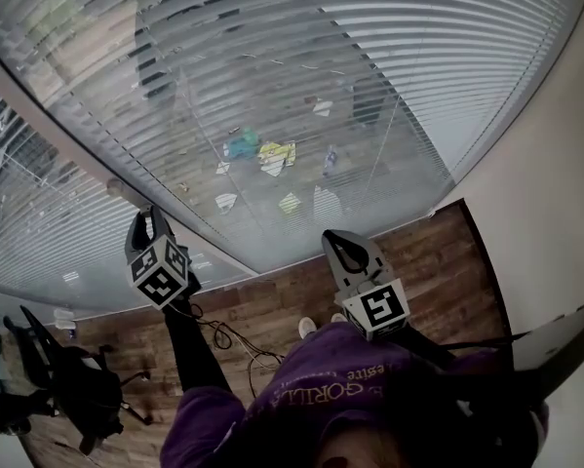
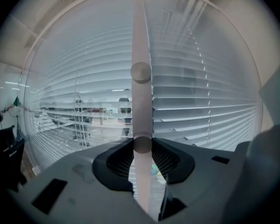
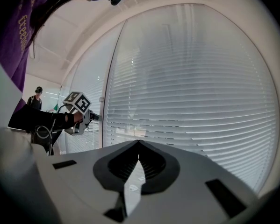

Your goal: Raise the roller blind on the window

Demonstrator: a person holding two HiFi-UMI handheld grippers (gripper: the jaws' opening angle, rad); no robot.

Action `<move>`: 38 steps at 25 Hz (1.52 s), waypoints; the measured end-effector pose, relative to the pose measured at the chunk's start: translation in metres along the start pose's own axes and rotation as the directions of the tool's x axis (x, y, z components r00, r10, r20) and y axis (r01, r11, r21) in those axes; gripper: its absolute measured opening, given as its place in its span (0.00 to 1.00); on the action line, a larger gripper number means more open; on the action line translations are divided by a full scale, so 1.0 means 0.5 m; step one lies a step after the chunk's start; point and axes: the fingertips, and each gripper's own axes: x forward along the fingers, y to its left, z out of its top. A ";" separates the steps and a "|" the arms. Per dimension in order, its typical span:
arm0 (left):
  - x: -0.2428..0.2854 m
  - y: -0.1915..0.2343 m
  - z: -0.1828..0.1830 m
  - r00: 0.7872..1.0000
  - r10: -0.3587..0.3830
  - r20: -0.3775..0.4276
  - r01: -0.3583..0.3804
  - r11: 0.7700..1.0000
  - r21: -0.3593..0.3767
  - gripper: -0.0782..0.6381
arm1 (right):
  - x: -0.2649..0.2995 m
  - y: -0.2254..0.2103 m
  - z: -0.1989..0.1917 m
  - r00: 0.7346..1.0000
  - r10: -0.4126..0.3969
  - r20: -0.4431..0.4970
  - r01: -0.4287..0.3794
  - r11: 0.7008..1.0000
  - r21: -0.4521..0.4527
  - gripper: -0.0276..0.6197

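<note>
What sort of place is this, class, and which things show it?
Probably an office: tall panes hung with slatted blinds, a wood-look floor, and a black office chair. The left gripper is shut on a blind wand.

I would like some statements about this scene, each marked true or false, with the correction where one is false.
1. The left tongs are shut on a pale wand that hangs in front of the blind. True.
2. The right tongs hold a cord. False: their tips meet with nothing between them.
3. The blind is fully raised. False: it hangs lowered, and its slats fill each view.
4. The floor is made of wooden boards. True.
</note>
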 end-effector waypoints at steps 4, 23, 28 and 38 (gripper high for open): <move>0.000 0.002 0.000 1.000 -0.011 -0.013 0.011 0.999 -0.037 0.27 | 0.001 0.000 -0.002 1.000 0.013 -0.002 -0.013 1.000 -0.019 0.04; -0.005 0.003 0.002 0.997 -0.074 -0.017 0.064 0.941 -0.333 0.27 | 0.004 0.006 0.004 1.000 0.017 0.008 -0.017 0.999 -0.032 0.04; -0.005 0.004 0.000 0.995 -0.095 -0.005 0.084 0.906 -0.414 0.27 | 0.007 0.005 -0.001 1.000 0.022 0.009 -0.021 0.999 -0.030 0.04; -0.002 0.003 -0.002 0.997 -0.080 0.020 0.081 0.915 -0.394 0.27 | 0.014 0.000 -0.009 1.000 0.027 -0.008 -0.028 0.999 -0.019 0.04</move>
